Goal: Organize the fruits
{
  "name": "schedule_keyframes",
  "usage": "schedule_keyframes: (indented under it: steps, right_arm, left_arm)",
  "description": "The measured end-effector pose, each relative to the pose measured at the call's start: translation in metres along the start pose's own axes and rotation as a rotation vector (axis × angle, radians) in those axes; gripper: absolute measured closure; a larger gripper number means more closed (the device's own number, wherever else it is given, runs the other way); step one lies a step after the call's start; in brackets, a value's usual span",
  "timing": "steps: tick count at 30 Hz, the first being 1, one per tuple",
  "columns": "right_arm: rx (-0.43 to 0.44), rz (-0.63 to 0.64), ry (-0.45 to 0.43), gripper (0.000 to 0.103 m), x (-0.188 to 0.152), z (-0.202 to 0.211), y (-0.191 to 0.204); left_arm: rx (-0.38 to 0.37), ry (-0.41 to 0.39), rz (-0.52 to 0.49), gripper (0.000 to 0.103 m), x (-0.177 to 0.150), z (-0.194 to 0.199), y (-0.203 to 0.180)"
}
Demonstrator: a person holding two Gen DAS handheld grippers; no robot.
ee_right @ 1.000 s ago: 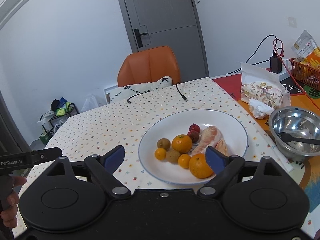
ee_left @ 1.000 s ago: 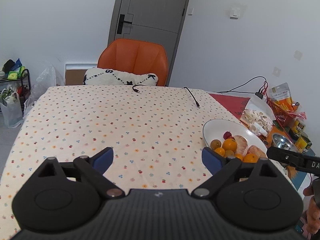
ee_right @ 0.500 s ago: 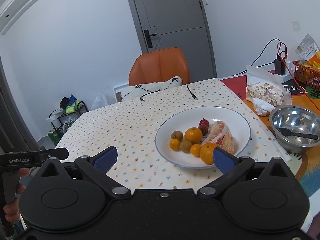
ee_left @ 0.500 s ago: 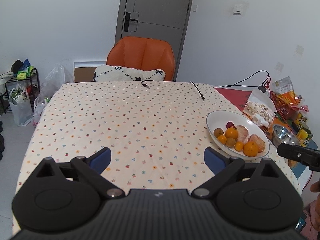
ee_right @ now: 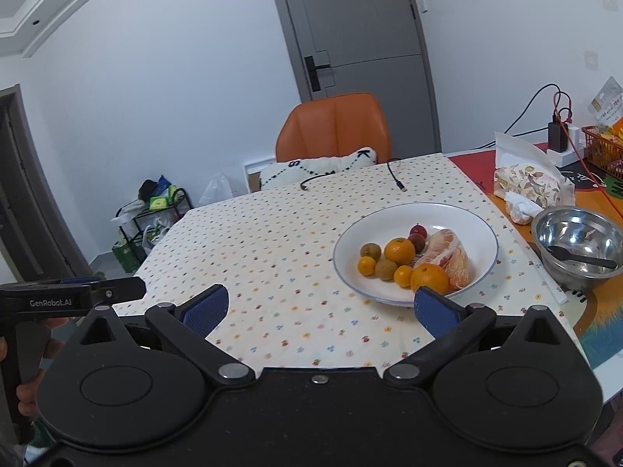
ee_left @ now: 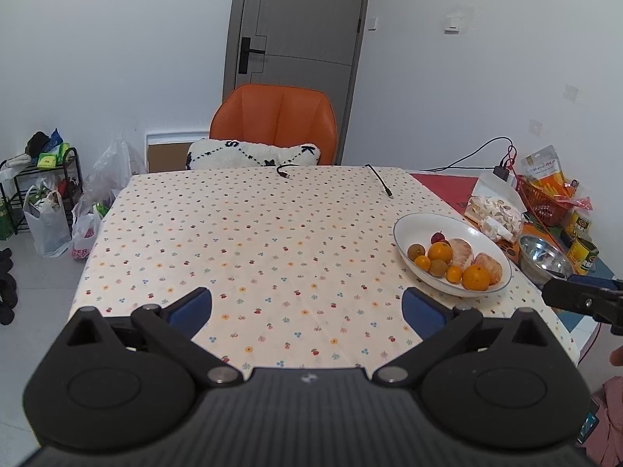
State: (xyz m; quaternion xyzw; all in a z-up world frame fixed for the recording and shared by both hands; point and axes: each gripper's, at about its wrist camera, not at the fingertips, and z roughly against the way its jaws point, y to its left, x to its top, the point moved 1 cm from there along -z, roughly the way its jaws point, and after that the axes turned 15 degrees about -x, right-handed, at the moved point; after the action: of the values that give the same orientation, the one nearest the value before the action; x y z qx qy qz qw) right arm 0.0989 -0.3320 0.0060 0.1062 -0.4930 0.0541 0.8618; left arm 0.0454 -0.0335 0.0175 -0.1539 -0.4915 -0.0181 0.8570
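White and shallow with a thin blue rim, one plate (ee_right: 481,229) on the right part of the flowered tablecloth (ee_right: 272,241), loaded with all the fruit. Counted in the right wrist view: two big oranges (ee_right: 400,251), two small oranges (ee_right: 366,265), two brown kiwis (ee_right: 370,250), two dark red small fruits (ee_right: 418,229) at the far side of the pile, and two peeled pomelo pieces (ee_right: 444,247) lying side by side on the right. Everything bunched together, touching, toward the near half of the plate.

Left gripper (ee_left: 307,303) wide open over bare cloth, just finished spreading its jaws, nothing between the blue pads (ee_left: 192,303); plate well to its right. Right gripper (ee_right: 319,309) equally wide, recently opened too, holding nothing; right pad just in front of the plate's near rim in view, not seen touching it.

To the right of the plate: one steel bowl (ee_right: 560,229) with one black spoon (ee_right: 582,260) in it, one tissue pack (ee_right: 533,183) beyond. At the far edge: two black cable ends (ee_right: 397,181), one orange chair (ee_right: 335,128) with one white cushion (ee_right: 319,167).
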Motion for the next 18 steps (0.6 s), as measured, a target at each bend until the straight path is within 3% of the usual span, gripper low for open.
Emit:
schedule_keyframes:
  steps: [18]
  right_arm:
    - [0.031,0.024,0.012,0.0,-0.012,0.029,-0.001]
  left_arm:
    - [0.004,0.012,-0.014,0.0,-0.017,0.032,-0.005]
